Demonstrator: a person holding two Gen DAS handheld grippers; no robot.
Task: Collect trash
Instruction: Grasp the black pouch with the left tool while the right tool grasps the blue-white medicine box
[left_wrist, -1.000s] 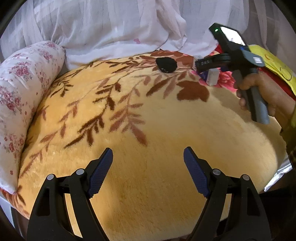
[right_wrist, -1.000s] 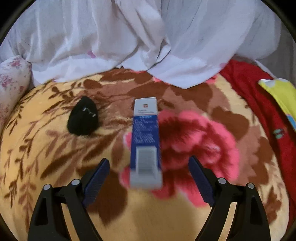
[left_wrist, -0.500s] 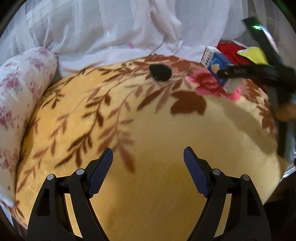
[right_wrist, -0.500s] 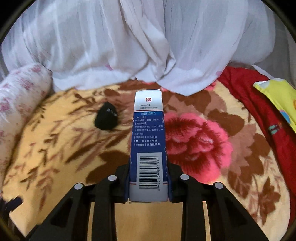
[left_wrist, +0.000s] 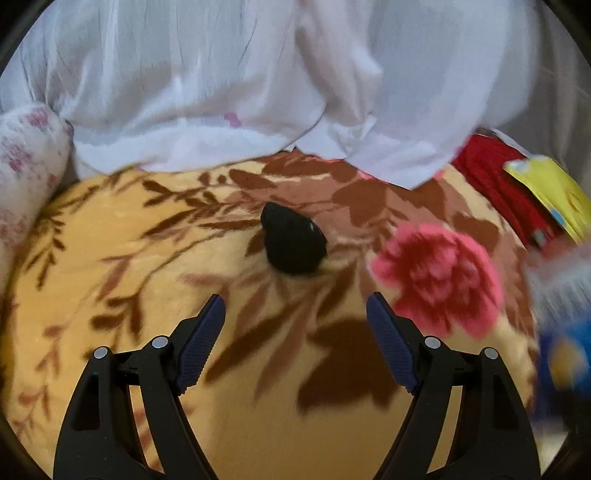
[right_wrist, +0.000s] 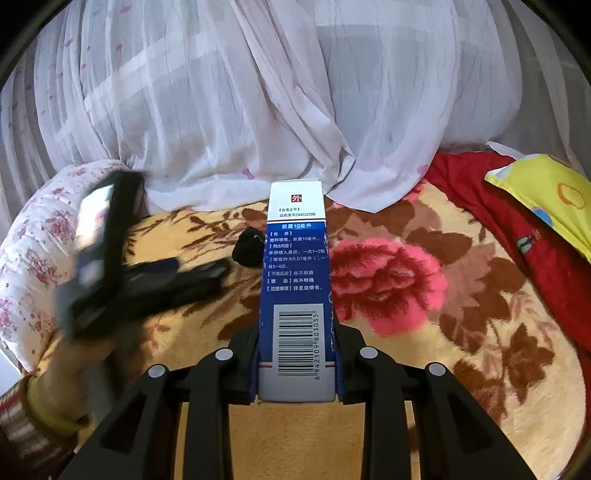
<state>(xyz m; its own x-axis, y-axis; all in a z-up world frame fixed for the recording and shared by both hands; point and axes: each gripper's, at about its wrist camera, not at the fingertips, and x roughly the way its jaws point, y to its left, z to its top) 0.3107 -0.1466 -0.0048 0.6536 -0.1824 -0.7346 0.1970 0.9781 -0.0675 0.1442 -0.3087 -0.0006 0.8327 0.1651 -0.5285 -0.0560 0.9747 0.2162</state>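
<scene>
Lifted off the blanket (right_wrist: 461, 369) now, the medicine box (right_wrist: 297, 295) sits clamped in the right gripper (right_wrist: 297, 373); the left gripper (left_wrist: 295, 343), gaping empty, approaches the black wad (left_wrist: 293, 242) to pinch next.

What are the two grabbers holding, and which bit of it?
The right gripper pinches the blue box by its barcode end. The left gripper holds nothing.

In the right wrist view, the left gripper (right_wrist: 122, 273) at middle left is smeared by motion, its jaws unreadable, and the box (right_wrist: 297, 295) hides part of the black lump (right_wrist: 248, 252). In the left wrist view, the box (left_wrist: 561, 317) is a blue-white blur cut off at the right edge.
</scene>
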